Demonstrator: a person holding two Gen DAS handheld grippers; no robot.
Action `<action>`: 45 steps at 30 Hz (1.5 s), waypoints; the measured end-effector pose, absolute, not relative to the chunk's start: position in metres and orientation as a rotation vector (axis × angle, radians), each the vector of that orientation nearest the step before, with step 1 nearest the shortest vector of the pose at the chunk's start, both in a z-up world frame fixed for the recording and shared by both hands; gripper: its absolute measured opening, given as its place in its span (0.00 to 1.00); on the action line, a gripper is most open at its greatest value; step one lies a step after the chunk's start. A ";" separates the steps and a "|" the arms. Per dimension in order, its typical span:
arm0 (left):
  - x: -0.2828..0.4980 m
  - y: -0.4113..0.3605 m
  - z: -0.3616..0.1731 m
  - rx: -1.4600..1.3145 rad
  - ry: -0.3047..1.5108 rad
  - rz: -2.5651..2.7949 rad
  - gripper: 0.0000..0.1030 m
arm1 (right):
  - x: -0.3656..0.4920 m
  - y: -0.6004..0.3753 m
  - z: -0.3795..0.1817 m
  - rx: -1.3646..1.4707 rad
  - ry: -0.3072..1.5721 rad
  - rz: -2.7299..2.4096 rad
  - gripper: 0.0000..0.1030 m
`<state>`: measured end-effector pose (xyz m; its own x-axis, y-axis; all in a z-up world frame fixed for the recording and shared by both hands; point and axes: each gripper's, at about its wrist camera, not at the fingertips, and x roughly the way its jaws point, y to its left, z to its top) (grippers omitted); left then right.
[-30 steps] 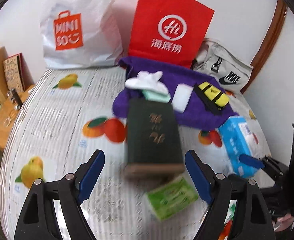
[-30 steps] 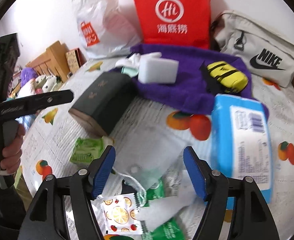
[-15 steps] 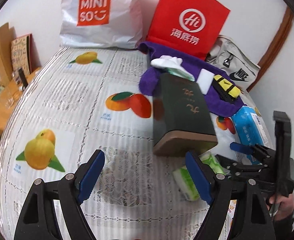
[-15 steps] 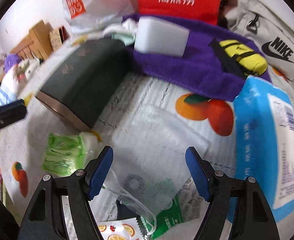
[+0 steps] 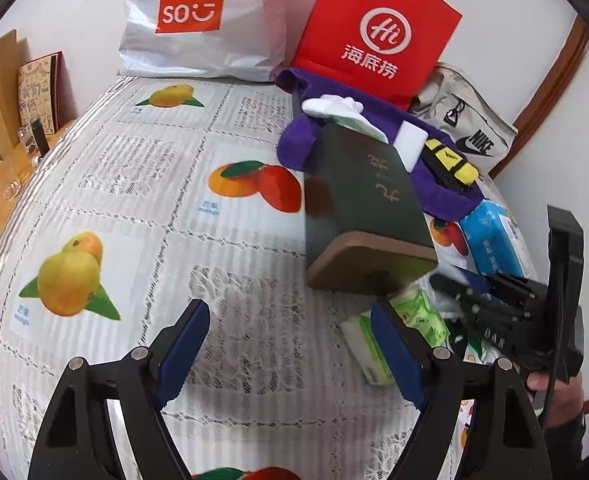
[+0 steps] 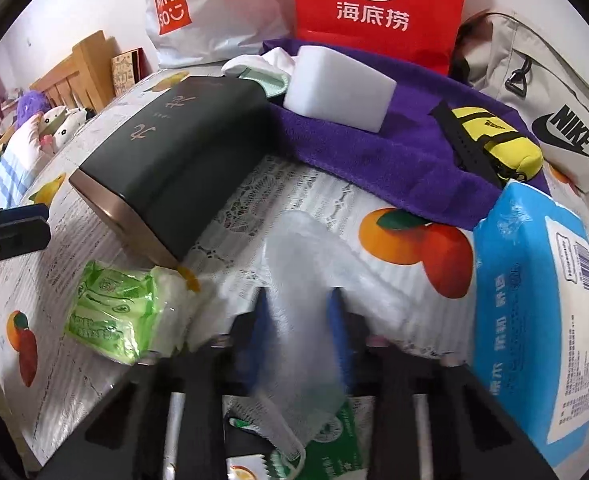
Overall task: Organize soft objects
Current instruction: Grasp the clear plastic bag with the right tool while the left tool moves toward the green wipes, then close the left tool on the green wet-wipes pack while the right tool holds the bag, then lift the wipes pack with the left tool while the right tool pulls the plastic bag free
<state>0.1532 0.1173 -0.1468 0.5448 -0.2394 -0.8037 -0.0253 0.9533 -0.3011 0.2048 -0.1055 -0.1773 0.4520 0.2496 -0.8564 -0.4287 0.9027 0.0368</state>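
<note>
In the right wrist view my right gripper [image 6: 298, 316] is closing its blurred blue jaws on a translucent plastic pouch [image 6: 302, 256], which bunches up between the pads. A green tissue pack [image 6: 114, 312] lies to its left and a blue wipes pack [image 6: 534, 320] to its right. My left gripper [image 5: 290, 344] hangs open over bare tablecloth [image 5: 142, 208], nothing between its fingers. The green tissue pack [image 5: 414, 316] lies just beyond its right finger. The right gripper [image 5: 470, 284] shows low at the right edge of the left wrist view.
A dark green box [image 5: 366, 200] lies on the cloth, its end over the tissue pack. Behind it a purple towel [image 6: 406, 148] carries a white sponge [image 6: 338, 88] and a yellow pouch [image 6: 494, 140]. A red paper bag [image 5: 378, 36], a Miniso bag [image 5: 198, 20] and a Nike bag [image 6: 554, 120] line the wall.
The right gripper's jaws have come together on the translucent pouch after dropping toward it. The left gripper swung left, and the box and tissue pack now sit to its right; it stays open.
</note>
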 end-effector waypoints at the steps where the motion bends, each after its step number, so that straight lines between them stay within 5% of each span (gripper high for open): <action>1: 0.152 0.115 -0.147 -0.293 0.992 -0.135 0.79 | 0.207 -0.109 -0.177 -0.176 1.027 0.424 0.07; 22: 0.145 0.038 -0.146 -0.218 1.037 -0.218 0.80 | 0.127 -0.171 -0.105 -0.083 0.830 0.463 0.05; 45: 0.151 0.021 -0.170 -0.160 1.005 -0.102 0.82 | 0.092 -0.259 -0.166 -0.011 0.901 0.314 0.05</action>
